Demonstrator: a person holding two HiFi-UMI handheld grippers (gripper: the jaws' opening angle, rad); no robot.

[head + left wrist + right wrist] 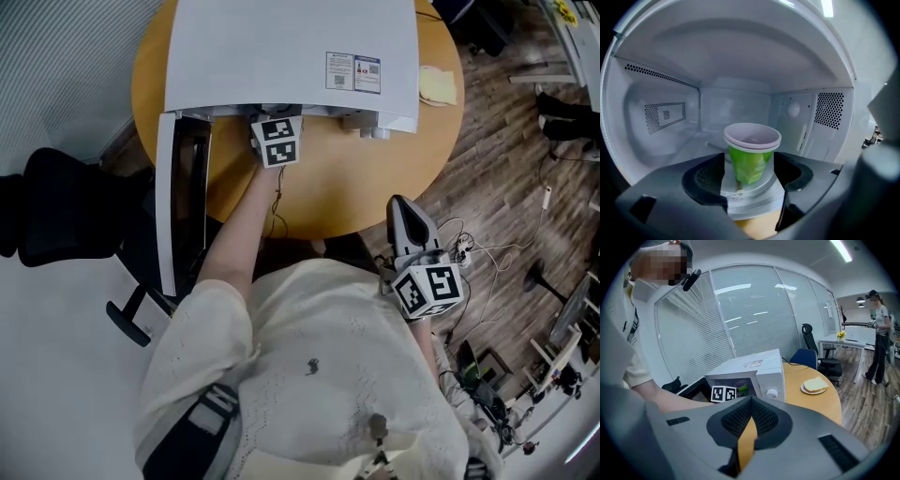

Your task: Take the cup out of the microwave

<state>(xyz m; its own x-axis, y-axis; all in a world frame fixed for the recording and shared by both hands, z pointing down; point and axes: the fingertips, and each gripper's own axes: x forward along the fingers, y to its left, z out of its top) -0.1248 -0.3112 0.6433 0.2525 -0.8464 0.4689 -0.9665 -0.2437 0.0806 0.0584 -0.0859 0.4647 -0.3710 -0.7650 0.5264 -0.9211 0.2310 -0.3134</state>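
A green paper cup [752,138] with a white rim stands upright on the floor of the white microwave [291,56], whose door [183,202] hangs open to the left. My left gripper [749,159] reaches into the opening and is open. The cup stands between its two jaws, with gaps on both sides, so nothing is gripped. In the head view only its marker cube [278,141] shows under the microwave's front edge. My right gripper [750,400] hangs shut and empty off the table's near edge, far from the microwave [754,373].
The microwave sits on a round wooden table [356,178]. A plate with bread [815,386] lies to its right. Office chairs [820,355] stand behind the table, and a person [879,341] stands far off to the right. A black chair [66,211] is to the left of the door.
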